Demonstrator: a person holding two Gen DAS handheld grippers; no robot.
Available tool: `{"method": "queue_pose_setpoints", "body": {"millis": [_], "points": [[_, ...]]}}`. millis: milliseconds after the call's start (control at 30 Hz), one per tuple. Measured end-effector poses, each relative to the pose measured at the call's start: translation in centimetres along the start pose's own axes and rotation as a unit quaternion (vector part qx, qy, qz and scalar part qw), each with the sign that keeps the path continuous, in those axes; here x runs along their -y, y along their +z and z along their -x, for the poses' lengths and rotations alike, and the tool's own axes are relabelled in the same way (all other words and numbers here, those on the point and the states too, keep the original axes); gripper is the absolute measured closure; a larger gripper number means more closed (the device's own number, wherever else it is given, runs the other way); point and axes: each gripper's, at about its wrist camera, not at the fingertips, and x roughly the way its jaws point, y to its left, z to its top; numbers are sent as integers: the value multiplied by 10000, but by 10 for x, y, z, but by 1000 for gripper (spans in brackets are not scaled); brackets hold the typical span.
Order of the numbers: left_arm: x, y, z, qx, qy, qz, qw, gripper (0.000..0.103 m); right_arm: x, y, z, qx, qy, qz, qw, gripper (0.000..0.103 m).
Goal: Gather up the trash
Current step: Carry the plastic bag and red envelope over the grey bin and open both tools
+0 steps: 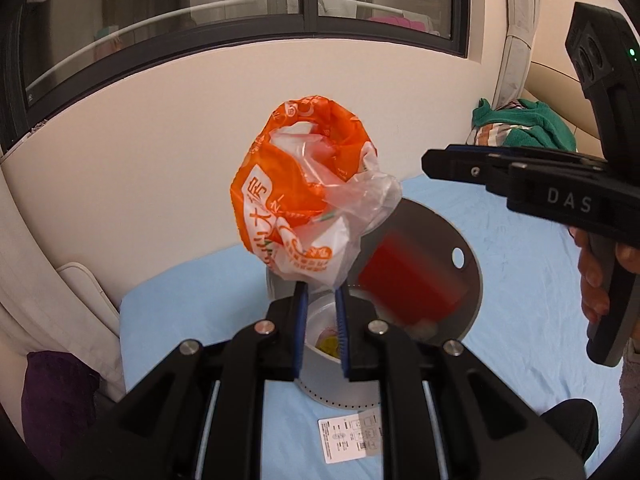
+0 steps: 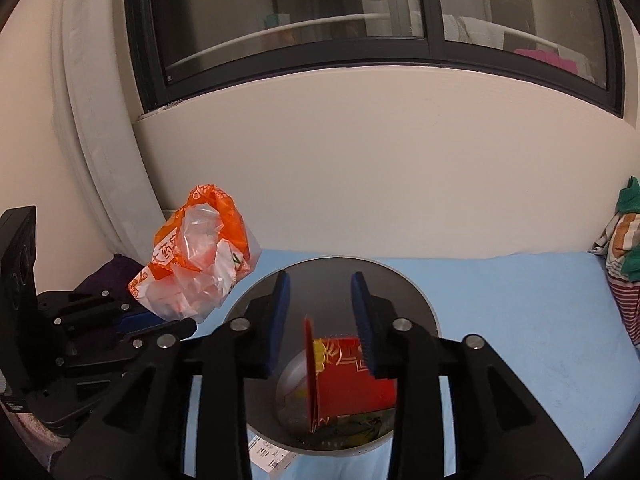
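My left gripper [image 1: 321,294] is shut on the bottom of a crumpled orange and clear plastic bag [image 1: 304,196] and holds it up above a round grey bin [image 1: 320,384] on the blue bed. The bag also shows in the right wrist view [image 2: 200,264]. A red paper box [image 1: 412,280], blurred in the left view, is dropping into the bin under my right gripper [image 2: 320,292], which is open and empty. In the right wrist view the red box [image 2: 348,380] sits inside the bin [image 2: 424,312], below the blue pads [image 2: 280,312].
The bin's round lid [image 1: 452,232] stands open behind it. A white label [image 1: 348,440] lies on the blue sheet [image 1: 520,260]. Green and striped clothes [image 1: 520,124] lie at the right. A purple cloth [image 1: 52,396] lies at the left. A cream wall and dark window are behind.
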Motion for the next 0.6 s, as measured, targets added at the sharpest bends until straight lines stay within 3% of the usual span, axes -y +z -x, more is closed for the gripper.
{"method": "queue_pose_setpoints", "body": {"millis": [300,433,600], "points": [[11,-3,-22,-254,-174,-130,9994,82,8,-9,5,-47,-196,-4,9998,68],[13,-5,-26,-339,-165,-84,9993,61,10,-15,9,-91,-234,-36,9997,68],[11,-11,-18,-281,-75,-69,9996,51,10,-20,14,-128,-284,-58,9995,68]]}}
